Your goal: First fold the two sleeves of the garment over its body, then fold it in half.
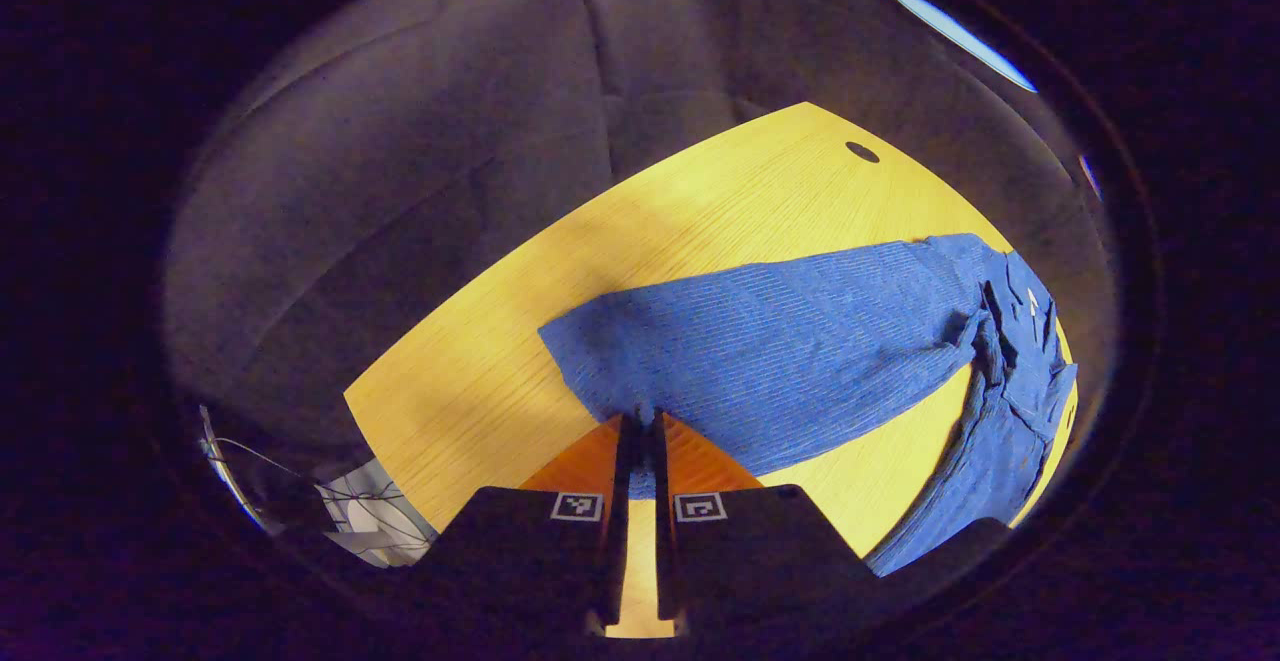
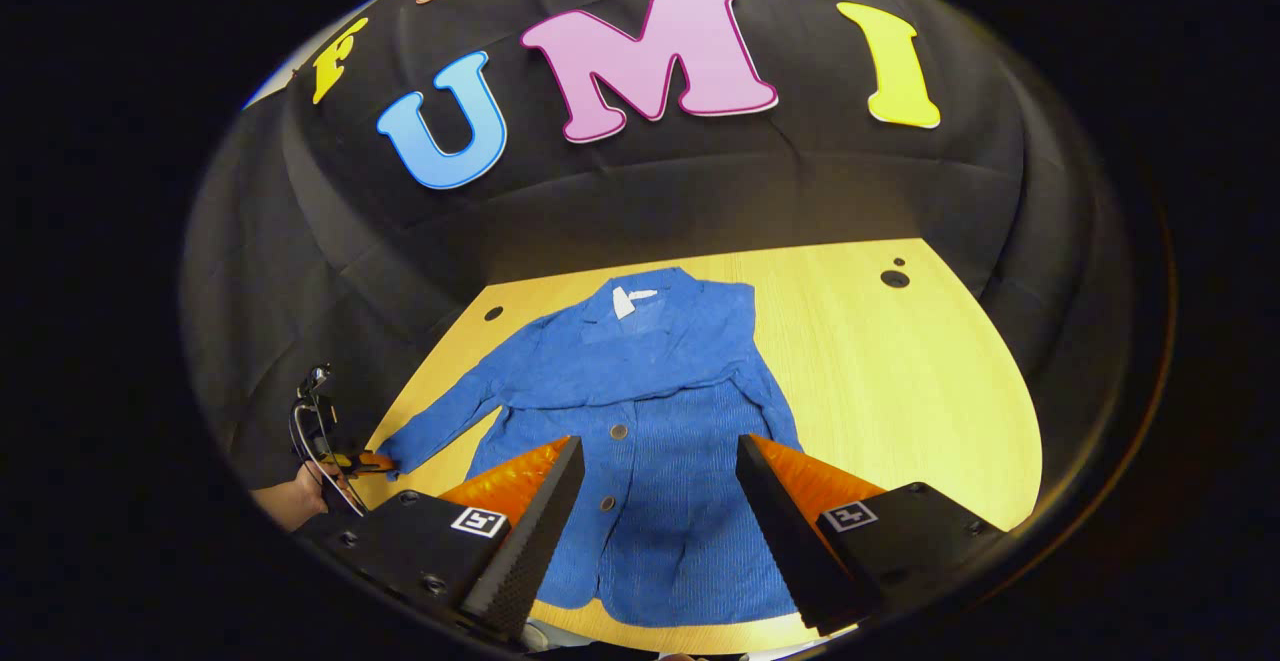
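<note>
Now you are working over the wooden table (image 2: pixel 900 371), where the blue garment (image 2: pixel 640 421) is lying flat and face up, collar toward the booth wall and hem toward you. In the right gripper view its right sleeve (image 2: pixel 735 366) is already looking folded in across the chest, though how neatly it is lying is hard to tell. The left sleeve (image 1: pixel 770 341) is stretching out sideways toward the table's edge, so that is the fold I judge you are making.

Your left gripper (image 1: pixel 640 436) is pinching the cuff end of that sleeve: its fingers are standing nearly together with the blue cloth between them. Your right gripper (image 2: pixel 660 486) is hovering above the lower front with its fingers spread wide, holding nothing.

To do this well, you are wanting a lift just high enough to clear the table, then a carry straight across toward the button line (image 2: pixel 618 431), so the crease is forming at the shoulder seam instead of partway down the arm. Dragging low risks pulling the whole body sideways and undoing the sleeve already folded. The free gripper could be pressing lightly on the front panel while you carry. Keep the pinch on the cuff until it is lying flat over the chest.
</note>
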`<state>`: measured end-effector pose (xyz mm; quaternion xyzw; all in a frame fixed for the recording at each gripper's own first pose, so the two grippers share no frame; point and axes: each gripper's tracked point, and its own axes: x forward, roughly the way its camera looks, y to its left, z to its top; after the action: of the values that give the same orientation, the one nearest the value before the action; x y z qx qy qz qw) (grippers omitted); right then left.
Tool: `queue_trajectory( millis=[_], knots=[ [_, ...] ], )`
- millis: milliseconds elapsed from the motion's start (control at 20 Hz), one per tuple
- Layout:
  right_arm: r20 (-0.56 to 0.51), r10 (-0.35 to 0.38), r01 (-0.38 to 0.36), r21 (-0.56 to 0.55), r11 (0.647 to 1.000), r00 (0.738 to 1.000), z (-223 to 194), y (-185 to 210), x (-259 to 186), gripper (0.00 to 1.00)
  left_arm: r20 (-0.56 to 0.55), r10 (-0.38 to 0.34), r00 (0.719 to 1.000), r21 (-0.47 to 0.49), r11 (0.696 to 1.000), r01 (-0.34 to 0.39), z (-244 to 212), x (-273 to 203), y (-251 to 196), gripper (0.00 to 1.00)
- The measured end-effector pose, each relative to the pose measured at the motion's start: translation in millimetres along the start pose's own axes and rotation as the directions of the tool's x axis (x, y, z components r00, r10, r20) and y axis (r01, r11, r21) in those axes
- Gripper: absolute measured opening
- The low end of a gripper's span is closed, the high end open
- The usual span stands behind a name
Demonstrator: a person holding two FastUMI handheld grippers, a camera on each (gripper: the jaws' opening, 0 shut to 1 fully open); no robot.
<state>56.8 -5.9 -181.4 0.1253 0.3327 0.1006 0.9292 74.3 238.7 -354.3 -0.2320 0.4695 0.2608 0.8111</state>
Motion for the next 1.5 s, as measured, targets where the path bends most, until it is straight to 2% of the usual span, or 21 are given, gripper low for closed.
queue_trajectory(
  millis=[50, 250, 350, 550, 750, 950, 1050, 1250, 1300, 1400, 1450, 1500],
  knots=[
    [-0.005, 0.004, -0.004, 0.013, 1.0, 1.0, -3.9, -0.2, -1.6, 0.98, -0.001, -0.032, 0.999, 0.002, 0.999, 0.032, -3.0, -1.9, -1.1, 0.02],
    [-0.018, 0.012, -0.011, 0.029, 1.0, 1.0, -14.1, -7.0, -6.6, 0.98, 0.013, -0.079, 0.997, -0.04, 0.996, 0.079, -6.0, -5.7, -2.1, 0.0],
    [-0.008, 0.007, -0.007, 0.029, 1.0, 1.0, -11.3, -16.0, -10.0, 0.98, 0.067, -0.101, 0.993, -0.03, 0.994, 0.104, 4.2, -20.9, -14.3, 0.0],
    [-0.032, -0.029, 0.03, 0.05, 0.998, 0.999, -22.3, -48.4, -10.7, 0.98, 0.169, -0.225, 0.96, 0.052, 0.974, 0.219, 35.0, -66.4, -96.4, 0.0],
    [-0.055, -0.064, 0.072, 0.137, 0.988, 0.996, -36.3, -79.2, -15.3, 0.98, 0.191, -0.403, 0.895, 0.166, 0.912, 0.375, 45.6, -110.7, -230.8, 0.0],
    [-0.095, -0.071, 0.084, 0.142, 0.986, 0.993, -59.0, -97.0, -25.7, 0.98, 0.116, -0.557, 0.822, 0.29, 0.811, 0.509, 10.2, -141.8, -359.1, 0.0],
    [-0.107, -0.065, 0.078, 0.133, 0.988, 0.992, -67.5, -102.1, -31.8, 0.98, 0.063, -0.603, 0.795, 0.341, 0.762, 0.55, -13.7, -148.3, -419.3, 0.0],
    [-0.128, -0.054, 0.067, 0.103, 0.992, 0.99, -80.1, -113.0, -37.9, 0.98, -0.019, -0.651, 0.759, 0.379, 0.697, 0.608, -61.7, -144.6, -507.4, 0.0],
    [-0.132, -0.054, 0.067, 0.098, 0.993, 0.99, -81.9, -116.1, -39.0, 0.98, -0.03, -0.667, 0.744, 0.373, 0.683, 0.627, -69.4, -145.8, -522.1, 0.03],
    [-0.142, -0.054, 0.068, 0.093, 0.993, 0.988, -84.7, -122.5, -38.8, 0.98, -0.059, -0.707, 0.705, 0.339, 0.65, 0.68, -83.1, -147.7, -543.0, 0.19],
    [-0.15, -0.051, 0.066, 0.093, 0.993, 0.987, -85.5, -125.1, -37.5, 0.98, -0.07, -0.727, 0.683, 0.322, 0.632, 0.705, -87.3, -153.1, -546.4, 0.21],
    [-0.152, -0.052, 0.067, 0.094, 0.993, 0.987, -85.8, -127.1, -36.4, 0.98, -0.068, -0.73, 0.68, 0.314, 0.632, 0.709, -87.9, -151.6, -549.2, 0.48]
  ],
)
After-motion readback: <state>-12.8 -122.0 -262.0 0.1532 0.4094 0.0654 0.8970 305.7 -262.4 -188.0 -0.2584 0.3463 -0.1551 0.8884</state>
